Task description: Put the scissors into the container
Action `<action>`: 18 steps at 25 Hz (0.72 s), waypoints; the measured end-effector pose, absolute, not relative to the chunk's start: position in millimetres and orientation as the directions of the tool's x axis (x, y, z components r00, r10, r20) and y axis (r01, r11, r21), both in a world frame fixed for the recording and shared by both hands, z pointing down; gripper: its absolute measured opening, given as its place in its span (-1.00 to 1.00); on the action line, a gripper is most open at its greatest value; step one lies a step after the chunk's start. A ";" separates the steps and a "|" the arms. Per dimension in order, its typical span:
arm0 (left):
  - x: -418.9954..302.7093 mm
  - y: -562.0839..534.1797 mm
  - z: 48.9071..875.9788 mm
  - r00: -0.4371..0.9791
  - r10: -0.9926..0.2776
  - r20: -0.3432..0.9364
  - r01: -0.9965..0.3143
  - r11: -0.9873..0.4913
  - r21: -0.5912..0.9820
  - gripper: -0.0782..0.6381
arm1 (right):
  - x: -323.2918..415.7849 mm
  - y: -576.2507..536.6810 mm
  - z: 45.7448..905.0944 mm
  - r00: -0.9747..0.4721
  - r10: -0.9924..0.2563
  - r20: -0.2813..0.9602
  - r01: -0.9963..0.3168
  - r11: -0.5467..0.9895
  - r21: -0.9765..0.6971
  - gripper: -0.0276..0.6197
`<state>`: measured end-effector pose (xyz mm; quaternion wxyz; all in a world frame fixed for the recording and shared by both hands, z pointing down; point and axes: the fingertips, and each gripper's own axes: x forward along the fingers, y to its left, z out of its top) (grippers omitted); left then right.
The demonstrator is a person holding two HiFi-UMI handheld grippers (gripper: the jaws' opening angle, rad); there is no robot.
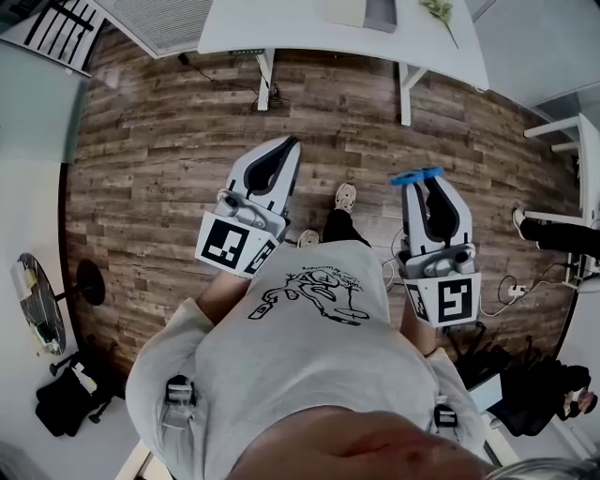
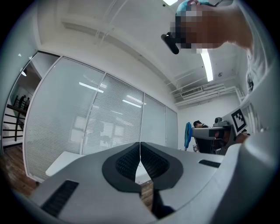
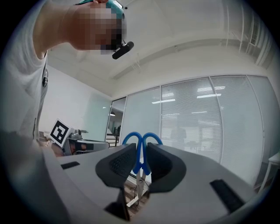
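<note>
My right gripper (image 1: pixel 424 185) is held level in front of the person's body, shut on a pair of blue-handled scissors (image 1: pixel 417 174). In the right gripper view the scissors (image 3: pixel 141 146) stand between the pads, handle loops up above the jaws and metal blades pointing down; the right gripper (image 3: pixel 140 162) clamps them just below the loops. My left gripper (image 1: pixel 292 145) is beside it on the left, shut with nothing in it; its pads meet in the left gripper view (image 2: pixel 140 161). No container shows in any view.
The person stands on a wood plank floor (image 1: pixel 169 141). A white table (image 1: pixel 281 28) is ahead at the top. Another person's legs (image 1: pixel 553 232) and cables are at the right. A dark bag (image 1: pixel 66 401) lies at the lower left. Glass walls with blinds (image 3: pixel 197 122) surround the room.
</note>
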<state>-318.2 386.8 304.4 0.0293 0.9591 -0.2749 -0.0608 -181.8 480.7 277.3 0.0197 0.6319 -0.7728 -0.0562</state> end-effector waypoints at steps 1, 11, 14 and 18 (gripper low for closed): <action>-313.6 382.1 304.3 0.840 -0.533 -0.100 -0.526 -0.846 0.089 -0.73 | -176.4 475.5 277.1 -0.202 -0.979 -0.042 -0.974 0.196 0.112 -0.65; -259.9 333.6 298.8 0.837 -0.540 -0.093 -0.536 -0.842 0.070 -0.72 | -120.4 425.6 274.6 -0.213 -0.976 -0.049 -0.973 0.207 0.102 -0.64; -240.7 321.7 297.4 0.835 -0.543 -0.089 -0.539 -0.840 0.069 -0.73 | -101.2 413.0 274.0 -0.218 -0.975 -0.049 -0.972 0.212 0.100 -0.65; -217.3 309.4 296.5 0.836 -0.543 -0.080 -0.539 -0.840 0.066 -0.72 | -78.6 398.9 272.7 -0.224 -0.973 -0.050 -0.971 0.219 0.096 -0.65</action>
